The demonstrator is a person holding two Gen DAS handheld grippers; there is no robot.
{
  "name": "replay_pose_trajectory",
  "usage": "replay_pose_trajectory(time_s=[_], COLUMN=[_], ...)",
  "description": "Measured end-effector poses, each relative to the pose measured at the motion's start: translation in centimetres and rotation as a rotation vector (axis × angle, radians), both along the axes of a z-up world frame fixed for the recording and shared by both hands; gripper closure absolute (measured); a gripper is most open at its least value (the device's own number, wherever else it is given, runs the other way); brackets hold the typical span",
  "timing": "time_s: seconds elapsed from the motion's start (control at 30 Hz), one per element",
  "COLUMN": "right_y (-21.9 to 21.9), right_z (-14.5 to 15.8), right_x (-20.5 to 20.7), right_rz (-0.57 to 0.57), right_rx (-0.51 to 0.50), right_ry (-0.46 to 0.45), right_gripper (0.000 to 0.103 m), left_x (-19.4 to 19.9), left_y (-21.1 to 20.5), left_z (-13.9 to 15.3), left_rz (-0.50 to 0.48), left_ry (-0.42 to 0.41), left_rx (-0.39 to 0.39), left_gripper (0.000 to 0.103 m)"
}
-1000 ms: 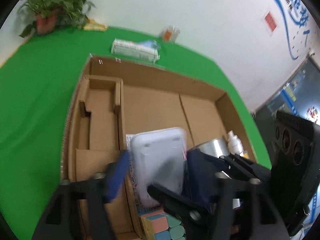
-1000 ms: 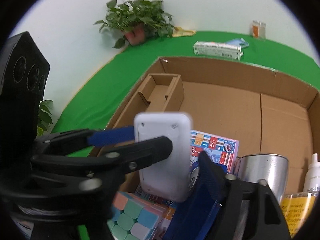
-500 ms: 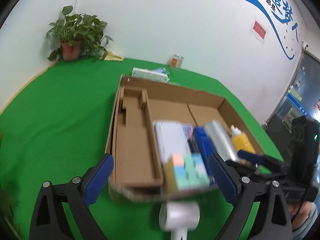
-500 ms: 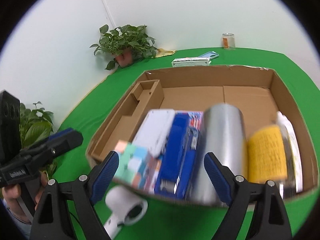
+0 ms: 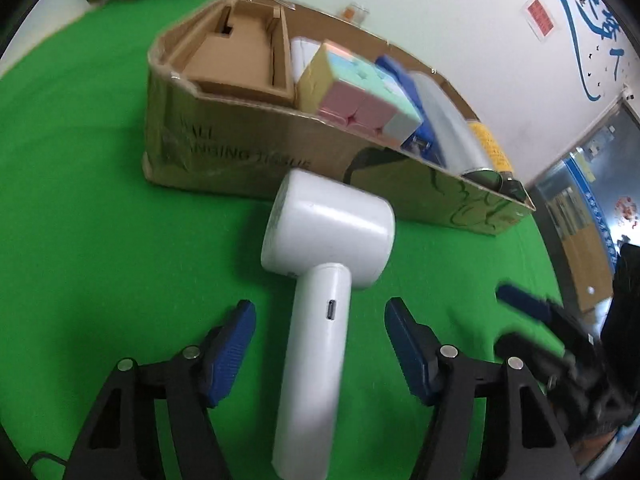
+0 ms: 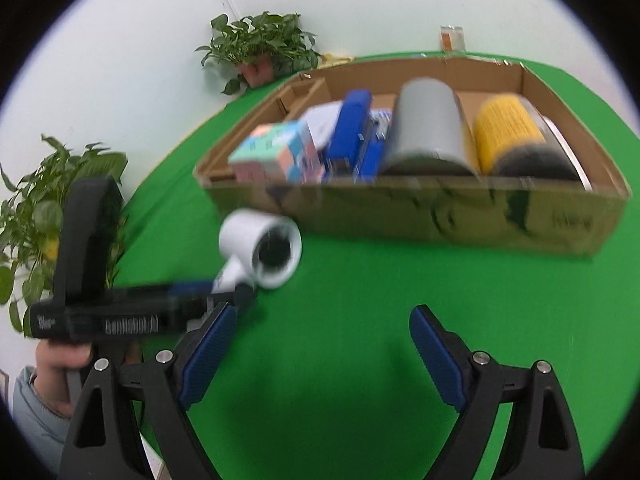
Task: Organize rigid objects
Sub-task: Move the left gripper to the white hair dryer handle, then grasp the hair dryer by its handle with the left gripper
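A white hair dryer (image 5: 320, 264) lies on the green cloth in front of the cardboard box (image 5: 224, 148); it also shows in the right wrist view (image 6: 264, 252). My left gripper (image 5: 320, 328) is open, its blue pads on either side of the dryer's handle without touching. My right gripper (image 6: 320, 344) is open and empty over bare green cloth to the right of the dryer. The box (image 6: 440, 204) holds a pastel cube (image 5: 356, 92), a blue stapler (image 6: 352, 128), a silver can (image 6: 428, 128) and a yellow-labelled jar (image 6: 508, 132).
A cardboard insert (image 5: 240, 52) fills the box's left end. Potted plants (image 6: 260, 48) stand at the far wall and at the left (image 6: 36, 208). A small glass jar (image 6: 452, 38) stands behind the box. Green cloth (image 5: 80, 220) surrounds the box.
Both grippers pulled back out of the box and dropped low in front of it. The white device stays in the box. My left gripper now straddles the hair dryer's handle.
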State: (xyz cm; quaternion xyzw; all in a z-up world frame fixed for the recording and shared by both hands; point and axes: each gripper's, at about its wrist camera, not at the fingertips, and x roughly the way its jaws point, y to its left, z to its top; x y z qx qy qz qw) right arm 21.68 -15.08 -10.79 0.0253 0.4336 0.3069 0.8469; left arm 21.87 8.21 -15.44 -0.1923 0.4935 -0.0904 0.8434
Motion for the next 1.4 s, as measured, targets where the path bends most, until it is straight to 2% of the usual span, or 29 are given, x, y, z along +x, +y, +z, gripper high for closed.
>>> replay_pose_trajectory(time_s=[0.03, 0.1, 0.2, 0.3, 0.47, 0.63, 0.8, 0.9, 0.97, 1.03, 1.17, 1.27, 1.4], right_y=[-0.5, -1.5, -2.5, -3.2, -2.9, -2.2, -0.3, 1.2, 1.9, 2.6, 4.2, 5.0, 6.0], right_z=[-0.3, -1.0, -1.8, -2.5, -2.6, -2.8, -3.5, -3.9, -4.0, -4.1, -4.0, -3.7, -2.0], right_x=[-0.5, -1.1, -1.8, -2.5, -3.3, -3.7, -3.9, -4.1, -4.3, -4.4, -4.8, -4.7, -5.3], right_rz=[-0.005, -0.025, -0.044, -0.051, -0.039, -0.001, 0.073, 0.089, 0.102, 0.094, 0.092, 0.079, 0.082], right_rx=[0.003, 0.009, -0.01, -0.006, -0.013, -0.062, -0.088, -0.124, -0.139, -0.17, -0.193, -0.16, -0.134], right_ry=[0.009, 0.035, 0.048, 0.066, 0.057, 0.002, -0.018, -0.038, -0.047, -0.06, -0.058, -0.049, -0.107], right_gripper=[0.014, 0.014, 0.014, 0.014, 0.014, 0.016, 0.03, 0.048, 0.069, 0.078, 0.079, 0.079, 0.079], left_x=[-0.1, -0.5, -0.9, -0.9, -2.2, -2.8, -3.5, -2.7, -1.8, -1.8, -2.0, -2.5, -3.0], left_y=[-0.5, -1.5, -3.2, -4.4, -8.2, -9.3, -8.6, -7.7, -7.2, -7.0, -6.8, -5.8, -4.1], left_z=[-0.3, -0.5, -0.3, -0.1, -0.4, -0.4, -0.4, -0.3, 0.0, 0.0, 0.1, 0.9, 2.9], left_rz=[-0.02, -0.017, -0.026, -0.039, -0.121, -0.118, -0.098, -0.096, -0.094, -0.093, -0.082, -0.063, -0.04], left_ry=[0.014, 0.009, 0.009, 0.027, 0.075, 0.075, 0.069, 0.062, 0.055, 0.051, 0.036, -0.002, -0.061], left_rx=[-0.03, -0.008, 0.056, 0.006, -0.087, -0.103, -0.144, -0.146, -0.148, -0.143, -0.103, -0.063, -0.058], left_gripper=[0.052, 0.056, 0.056, 0.056, 0.056, 0.056, 0.057, 0.058, 0.059, 0.062, 0.067, 0.068, 0.068])
